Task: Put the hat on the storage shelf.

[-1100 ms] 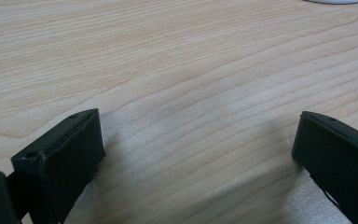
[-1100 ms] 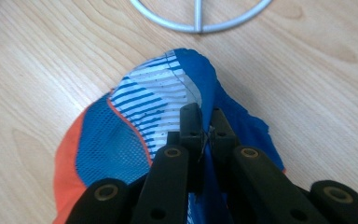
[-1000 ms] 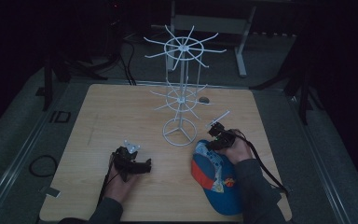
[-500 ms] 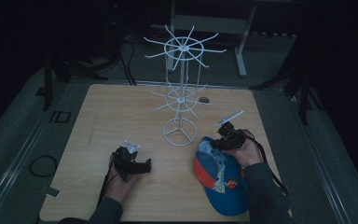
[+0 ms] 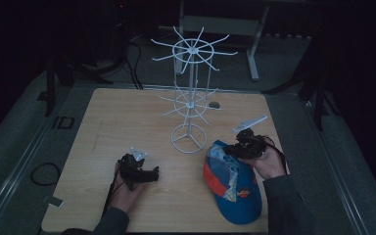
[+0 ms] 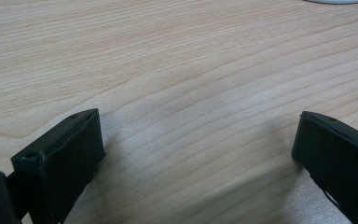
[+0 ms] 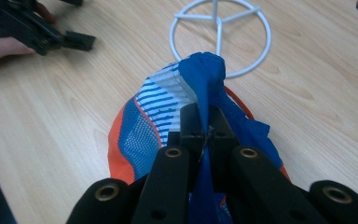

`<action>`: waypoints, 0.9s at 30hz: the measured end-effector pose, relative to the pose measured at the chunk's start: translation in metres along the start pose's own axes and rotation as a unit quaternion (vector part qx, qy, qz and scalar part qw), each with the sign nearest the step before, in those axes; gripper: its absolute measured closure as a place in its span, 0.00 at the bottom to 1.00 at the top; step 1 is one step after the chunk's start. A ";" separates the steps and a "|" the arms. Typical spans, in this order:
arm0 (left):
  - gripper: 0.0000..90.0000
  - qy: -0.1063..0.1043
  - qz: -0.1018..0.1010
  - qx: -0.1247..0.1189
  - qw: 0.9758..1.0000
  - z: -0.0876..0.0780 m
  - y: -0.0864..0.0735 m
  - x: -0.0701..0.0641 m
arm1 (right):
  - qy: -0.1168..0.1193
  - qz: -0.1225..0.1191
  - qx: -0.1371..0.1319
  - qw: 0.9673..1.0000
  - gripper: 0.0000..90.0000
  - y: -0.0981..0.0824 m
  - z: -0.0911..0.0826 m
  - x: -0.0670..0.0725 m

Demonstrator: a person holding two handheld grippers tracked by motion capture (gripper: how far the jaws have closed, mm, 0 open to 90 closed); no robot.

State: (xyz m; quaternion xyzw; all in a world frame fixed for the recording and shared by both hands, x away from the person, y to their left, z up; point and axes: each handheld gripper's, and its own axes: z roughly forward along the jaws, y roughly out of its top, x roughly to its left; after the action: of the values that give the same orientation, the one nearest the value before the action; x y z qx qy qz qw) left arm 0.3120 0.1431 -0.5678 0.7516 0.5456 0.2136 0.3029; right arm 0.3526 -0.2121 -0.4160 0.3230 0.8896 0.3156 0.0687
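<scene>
Beside the rack's ring base (image 7: 220, 35), your right gripper (image 7: 204, 122) pinches the cap (image 7: 149, 123) by a fold. Your left gripper (image 5: 144, 173) rests spread on the table (image 6: 177, 60), well apart from it.

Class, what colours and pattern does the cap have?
Blue cap, orange trim, white-striped panel; clearest in the right gripper view.

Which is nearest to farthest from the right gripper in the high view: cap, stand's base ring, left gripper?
1. Cap: pinched in the right gripper, crown fabric between its jaws.
2. Base ring of the white wire stand: just left of it, toward table centre.
3. Left gripper: farthest, at the near left, jaws open over bare table.
</scene>
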 end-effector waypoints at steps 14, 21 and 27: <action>0.03 0.000 0.000 0.000 1.000 0.000 0.000 0.000 | 0.002 -0.012 -0.044 0.999 0.98 0.002 -0.030 0.009; 0.03 0.000 -0.001 -0.001 1.000 0.000 0.000 0.000 | 0.003 -0.013 -0.068 0.998 0.98 0.004 -0.044 0.011; 0.03 0.001 0.000 -0.001 1.000 0.000 0.000 0.000 | -0.003 -0.012 -0.083 0.996 0.98 0.008 -0.053 0.010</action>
State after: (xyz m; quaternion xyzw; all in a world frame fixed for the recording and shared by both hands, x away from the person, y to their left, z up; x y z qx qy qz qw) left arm 0.3121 0.1431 -0.5679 0.7514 0.5453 0.2149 0.3032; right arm 0.3321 -0.2288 -0.3680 0.3064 0.8639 0.3866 0.1017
